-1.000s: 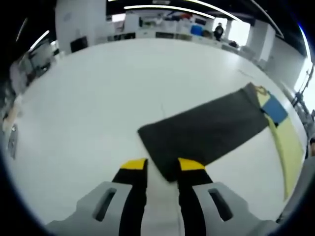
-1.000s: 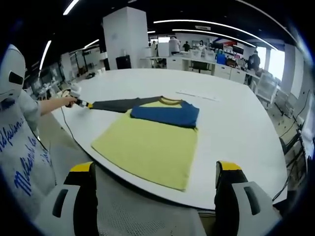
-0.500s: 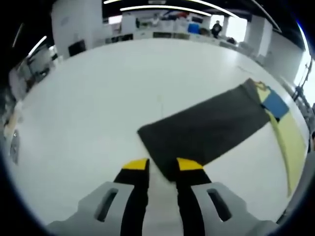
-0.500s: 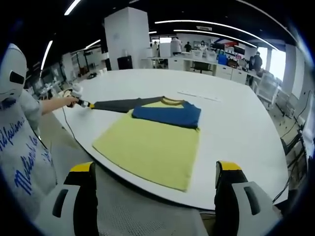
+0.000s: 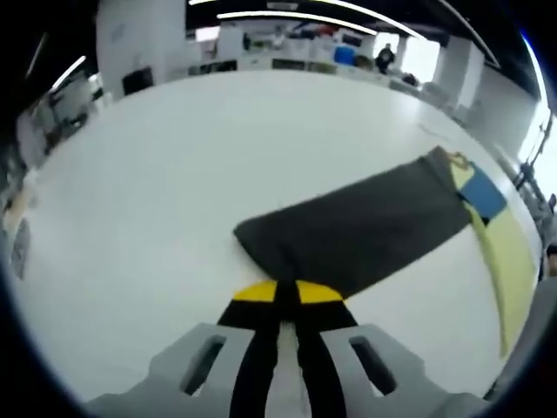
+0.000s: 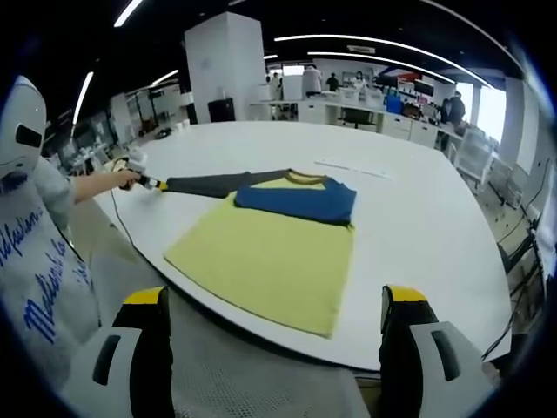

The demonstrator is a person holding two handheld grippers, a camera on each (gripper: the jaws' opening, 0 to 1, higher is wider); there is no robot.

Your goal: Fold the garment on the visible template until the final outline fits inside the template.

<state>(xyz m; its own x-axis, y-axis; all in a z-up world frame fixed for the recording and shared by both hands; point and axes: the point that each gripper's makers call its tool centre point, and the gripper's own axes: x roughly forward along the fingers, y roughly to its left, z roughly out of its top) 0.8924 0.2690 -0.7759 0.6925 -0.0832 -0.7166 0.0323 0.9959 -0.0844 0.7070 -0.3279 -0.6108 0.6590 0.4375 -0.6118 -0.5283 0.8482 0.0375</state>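
- On the white table (image 6: 409,218), left to right: left gripper (image 6: 144,182) at the table's near-left edge, then the grey sleeve (image 6: 213,184), then the long-sleeved shirt (image 6: 270,252), its yellow body flat and the blue sleeve (image 6: 300,202) already laid across the chest.
- Left gripper (image 5: 287,292): yellow-tipped jaws brought together, pinching the cuff end of the grey sleeve (image 5: 357,231); the sleeve runs out straight from the tips toward the shirt body.
- Right gripper (image 6: 274,305): jaws spread wide, nothing between them, held back from the table's near edge, well apart from the shirt.
- Template: no marked outline can be made out under or around the shirt in either view.
- Step in hand, by judgement: folding the grey sleeve inward over the body. Best done by lifting the cuff just clear of the table, carrying it across to lie over the blue sleeve, keeping the fabric taut so the shoulder crease falls straight.
- Left gripper view: gives the pinch at the cuff close up; shirt body reduced to a yellow strip at the right.
- Right gripper view: gives the whole shirt, a sleeve of the person's printed white top (image 6: 39,261), and distant people at benches.
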